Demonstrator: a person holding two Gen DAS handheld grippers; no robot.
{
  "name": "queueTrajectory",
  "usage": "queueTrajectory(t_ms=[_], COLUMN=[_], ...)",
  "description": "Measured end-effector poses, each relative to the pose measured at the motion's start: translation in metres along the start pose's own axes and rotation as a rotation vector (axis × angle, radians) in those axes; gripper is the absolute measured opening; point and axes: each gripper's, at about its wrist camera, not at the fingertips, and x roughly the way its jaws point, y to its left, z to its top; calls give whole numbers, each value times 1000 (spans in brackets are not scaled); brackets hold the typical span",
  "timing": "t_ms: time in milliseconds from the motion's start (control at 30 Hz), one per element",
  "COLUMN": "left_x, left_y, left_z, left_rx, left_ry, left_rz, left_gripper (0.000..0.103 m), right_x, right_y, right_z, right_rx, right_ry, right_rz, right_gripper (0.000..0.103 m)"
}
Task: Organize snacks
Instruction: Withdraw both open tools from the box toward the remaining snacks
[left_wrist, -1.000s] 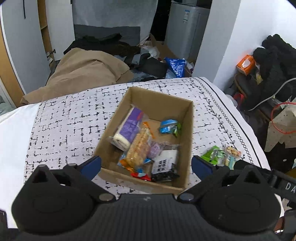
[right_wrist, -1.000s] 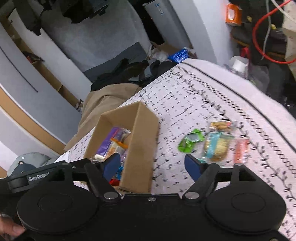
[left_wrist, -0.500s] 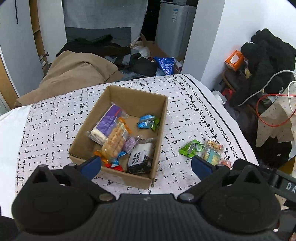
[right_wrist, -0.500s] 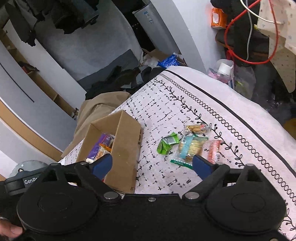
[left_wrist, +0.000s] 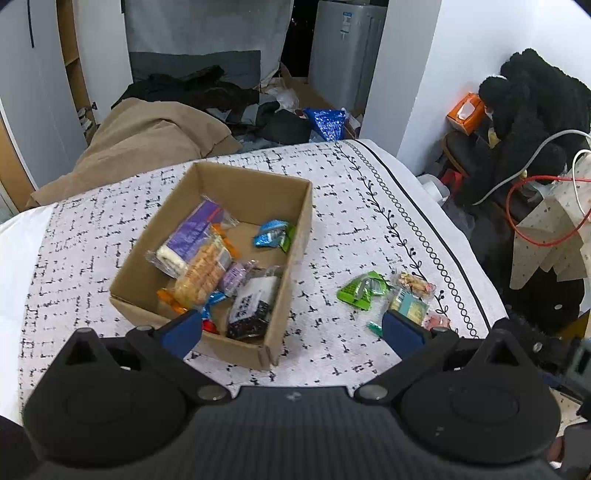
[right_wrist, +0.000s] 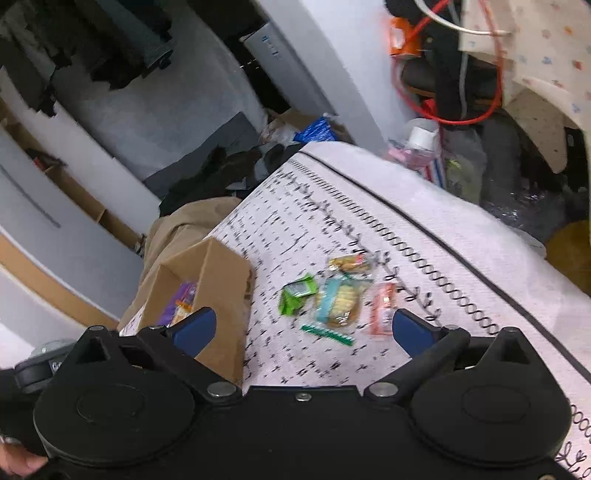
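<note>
Between picks, by the look of it. Left gripper (left_wrist: 291, 330) spread wide and empty, low in the frame above the near end of the cardboard box (left_wrist: 291, 258). Right gripper (right_wrist: 301, 328) likewise spread and holding nothing, hovering over the loose snacks at mid-frame. Already in the box: several packets. Still out on the patterned cloth (right_wrist: 332, 206), just right of the box: green packet (right_wrist: 297, 293), cracker pack (right_wrist: 341, 302), pink packet (right_wrist: 384, 308), thin green stick (right_wrist: 327, 334). Next, probably: lower the right gripper onto one packet, close, carry leftward over the box wall.
</note>
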Motion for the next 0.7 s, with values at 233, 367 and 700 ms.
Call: queueTrajectory(t_ms=[233,367,700], left_x=[8,16,52], left_y=[-11,-21,-47], left_z=[-1,1,3], left_rx=[-12,5,84], left_ry=[-4,-14,-5], left_rz=[-35,-56,-107], left_gripper=[103,103,91], right_x=[3,11,32], right_y=[-25,-34,-51], right_z=[3,3,2], right_rx=[87,112,147], right_ry=[-21,-17,-3], right_rz=[-28,-47,-92], right_gripper=[103,103,87])
